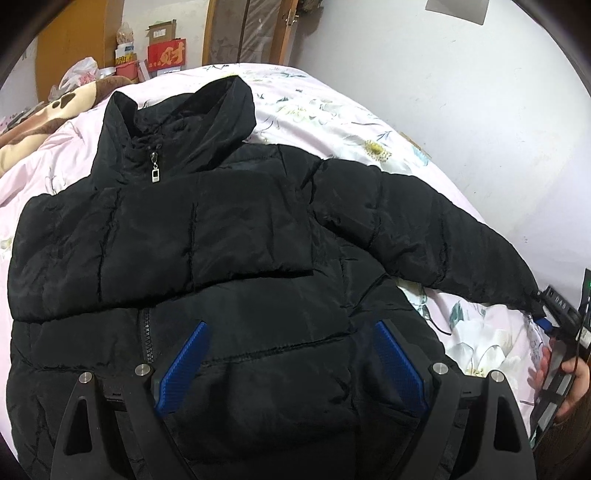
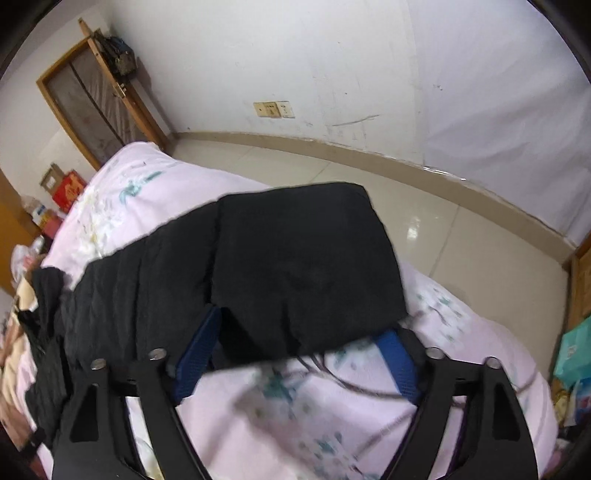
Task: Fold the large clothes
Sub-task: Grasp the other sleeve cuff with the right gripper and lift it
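A black puffer jacket lies face up on the bed, zipped, collar at the far end. One sleeve is folded across its chest. The other sleeve stretches out to the right, as far as my right gripper, which a hand holds at the frame's edge. In the right wrist view the cuff end of that sleeve lies on the sheet between the wide-apart blue pads of my right gripper; the pads do not press on it. My left gripper hangs open over the jacket's lower front, holding nothing.
The bed carries a pink floral sheet, with a brown patterned blanket at its far left. Red boxes and a wooden door stand behind. Beyond the bed's edge are a tiled floor and a white wall.
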`<state>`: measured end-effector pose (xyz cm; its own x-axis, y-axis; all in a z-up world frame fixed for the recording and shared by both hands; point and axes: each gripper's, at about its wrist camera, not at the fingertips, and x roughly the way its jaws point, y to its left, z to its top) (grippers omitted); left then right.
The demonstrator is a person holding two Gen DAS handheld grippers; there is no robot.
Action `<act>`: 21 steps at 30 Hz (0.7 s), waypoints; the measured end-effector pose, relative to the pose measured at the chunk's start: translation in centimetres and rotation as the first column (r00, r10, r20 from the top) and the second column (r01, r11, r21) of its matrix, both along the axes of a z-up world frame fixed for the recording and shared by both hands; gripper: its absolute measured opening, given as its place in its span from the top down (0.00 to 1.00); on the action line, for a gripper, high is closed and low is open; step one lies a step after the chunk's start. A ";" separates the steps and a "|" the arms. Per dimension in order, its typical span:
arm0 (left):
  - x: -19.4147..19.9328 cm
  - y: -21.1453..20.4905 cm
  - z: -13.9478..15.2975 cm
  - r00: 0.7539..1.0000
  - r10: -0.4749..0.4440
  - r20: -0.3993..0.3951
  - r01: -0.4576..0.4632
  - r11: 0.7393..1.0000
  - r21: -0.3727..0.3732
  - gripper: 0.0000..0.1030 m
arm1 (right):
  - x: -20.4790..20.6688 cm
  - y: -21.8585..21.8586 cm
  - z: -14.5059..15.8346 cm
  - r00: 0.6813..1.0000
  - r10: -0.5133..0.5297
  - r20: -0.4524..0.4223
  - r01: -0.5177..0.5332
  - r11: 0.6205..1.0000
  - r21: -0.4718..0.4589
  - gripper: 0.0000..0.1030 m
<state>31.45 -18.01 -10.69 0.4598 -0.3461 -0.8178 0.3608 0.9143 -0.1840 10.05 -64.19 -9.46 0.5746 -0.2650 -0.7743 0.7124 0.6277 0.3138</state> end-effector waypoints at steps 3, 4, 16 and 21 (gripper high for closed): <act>0.2 0.1 -0.3 1.000 -0.001 -0.003 0.001 1.000 0.011 0.12 | 0.8 -0.2 -0.3 1.000 -0.013 -0.012 0.013 1.000 0.007 0.14; 0.3 0.1 -0.5 1.000 -0.002 -0.002 0.002 1.000 0.013 0.12 | 1.1 -0.2 -0.3 1.000 -0.016 -0.018 0.016 1.000 0.003 0.14; 0.7 1.0 -1.1 1.000 0.009 -0.012 -0.008 1.000 0.020 0.12 | 3.7 1.8 0.7 0.993 0.028 -0.116 -0.046 0.987 -0.155 0.81; 0.7 1.9 -0.3 1.000 0.016 0.005 -0.016 1.000 0.018 0.12 | 3.5 3.2 3.2 0.997 0.048 -0.059 -0.059 0.974 -0.218 0.91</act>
<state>32.17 -16.10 -11.01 0.4688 -0.3238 -0.8218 0.3470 0.9231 -0.1658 13.50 -61.01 -6.27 0.5522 -0.4015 -0.7307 0.6878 0.7147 0.1271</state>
